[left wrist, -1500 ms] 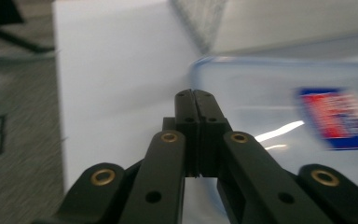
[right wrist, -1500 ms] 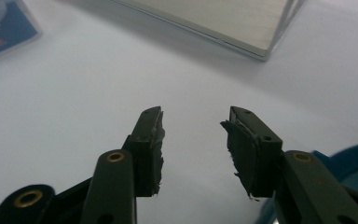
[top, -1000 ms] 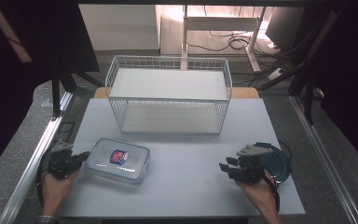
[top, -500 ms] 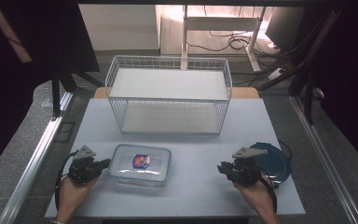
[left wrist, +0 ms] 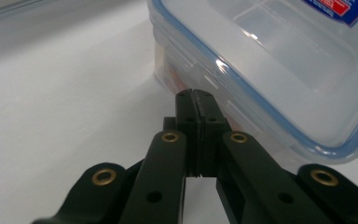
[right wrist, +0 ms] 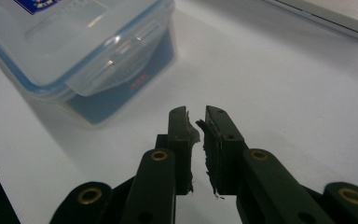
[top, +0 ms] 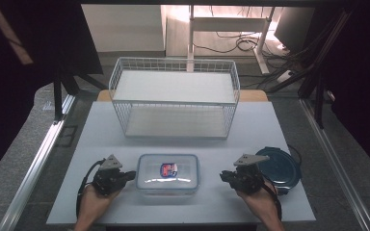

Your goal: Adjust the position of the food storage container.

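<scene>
A clear plastic food container with a blue-sealed lid and a small label sits on the white table near the front edge. My left gripper lies at its left side. In the left gripper view the jaws are pressed together, with their tips against the container's wall. My right gripper rests a short way off the container's right end. Its jaws have just been closing. A narrow gap is left between the worn pads, with nothing in it. They point past the container's latch.
A white wire basket stands at the back middle of the table. A round dark blue lid lies flat by my right hand, near the table's right edge. Metal rails run along both sides of the table.
My left gripper has slid to the right and the container has moved right with it, from the front left toward the middle. My right hand has stayed in place.
</scene>
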